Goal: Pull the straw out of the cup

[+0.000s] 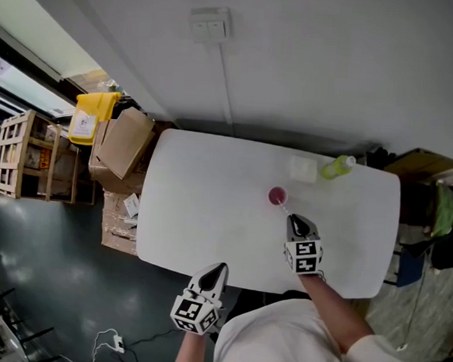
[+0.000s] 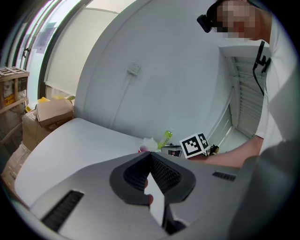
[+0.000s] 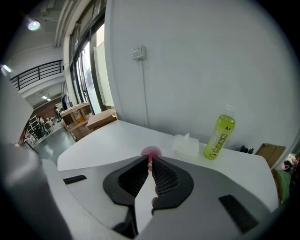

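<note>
Squarely nipped on the straw (image 3: 149, 164) tip: right gripper (image 1: 294, 220), jaws nearly together.
Just above the claw, right of centre on the smooth white table (image 1: 194, 197) — small round pink cup (image 1: 277, 195), thin pale straw slanting back toward the jaws; left gripper (image 1: 218, 269) farther off at lower centre — closed, empty.

Stock on the one white round-cornered bench (image 1: 200, 213):
- one small pink cup (image 1: 277, 195)
- one thin pale straw (image 1: 284, 209)
- one yellow-green plastic bottle (image 1: 338, 167)
- one white tissue packet (image 1: 303, 169)

Hand-held grey two-jaw tools: two, the left tool (image 1: 213, 275) and the right tool (image 1: 299, 224).

Beside the bench:
- brown cardboard boxes (image 1: 124, 141), at least two, full number unclear
- one yellow plastic bin (image 1: 93, 115)
- one slatted wooden crate (image 1: 14, 152)

On the wall: one white switch plate (image 1: 208, 24).
</note>
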`<state>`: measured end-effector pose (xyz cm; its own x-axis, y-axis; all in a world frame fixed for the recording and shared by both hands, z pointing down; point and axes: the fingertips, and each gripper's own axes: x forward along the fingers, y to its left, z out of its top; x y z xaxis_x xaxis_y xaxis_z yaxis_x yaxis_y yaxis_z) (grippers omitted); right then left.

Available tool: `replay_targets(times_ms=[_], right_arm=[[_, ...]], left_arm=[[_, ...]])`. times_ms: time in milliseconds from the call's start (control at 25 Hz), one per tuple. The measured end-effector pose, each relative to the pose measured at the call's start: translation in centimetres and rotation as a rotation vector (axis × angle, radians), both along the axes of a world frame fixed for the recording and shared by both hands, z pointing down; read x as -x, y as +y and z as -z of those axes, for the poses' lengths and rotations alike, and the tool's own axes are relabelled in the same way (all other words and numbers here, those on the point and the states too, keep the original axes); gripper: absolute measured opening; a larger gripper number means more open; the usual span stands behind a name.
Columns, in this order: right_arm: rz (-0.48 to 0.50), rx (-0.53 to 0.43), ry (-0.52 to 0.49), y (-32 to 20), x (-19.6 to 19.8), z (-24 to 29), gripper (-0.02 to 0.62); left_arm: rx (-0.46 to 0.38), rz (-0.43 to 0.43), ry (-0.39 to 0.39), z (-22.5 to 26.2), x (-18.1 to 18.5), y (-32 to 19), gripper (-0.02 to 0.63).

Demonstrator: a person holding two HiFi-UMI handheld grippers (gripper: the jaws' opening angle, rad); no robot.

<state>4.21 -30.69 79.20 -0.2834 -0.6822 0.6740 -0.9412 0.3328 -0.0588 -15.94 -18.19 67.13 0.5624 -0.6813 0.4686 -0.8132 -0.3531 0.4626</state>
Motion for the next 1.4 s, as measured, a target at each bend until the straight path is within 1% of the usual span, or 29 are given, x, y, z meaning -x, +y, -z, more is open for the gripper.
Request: replay_targets(times_ms=[320,800,1000,1200,1400], right_arm=[[0.002,-0.035,0.016,-0.2,-0.4,1.6,0.049],[0.006,-0.122,0.025,2.4,-1.6,6.2,0.049],[0.009,-0.161,0.013,4.2,-2.3,8.9,0.049],[0.013,-0.196,-0.021,6.2,-3.0,11.1,0.049],[0.019,-0.219,-0.056,8.6,-4.4,13.6,0.049]], left_arm=[[-0.024,0.006,0.006,0.5,0.6,0.5,0.002],[-0.072,-0.004,0.030,1.4,1.4,3.3,0.002],[-0.091,-0.034,0.030,1.7,1.4,4.5,0.002],[-0.118,-0.067,0.023,1.9,1.5,5.3,0.002],[-0.121,-0.077,0.031,1.7,1.5,5.7,0.002]])
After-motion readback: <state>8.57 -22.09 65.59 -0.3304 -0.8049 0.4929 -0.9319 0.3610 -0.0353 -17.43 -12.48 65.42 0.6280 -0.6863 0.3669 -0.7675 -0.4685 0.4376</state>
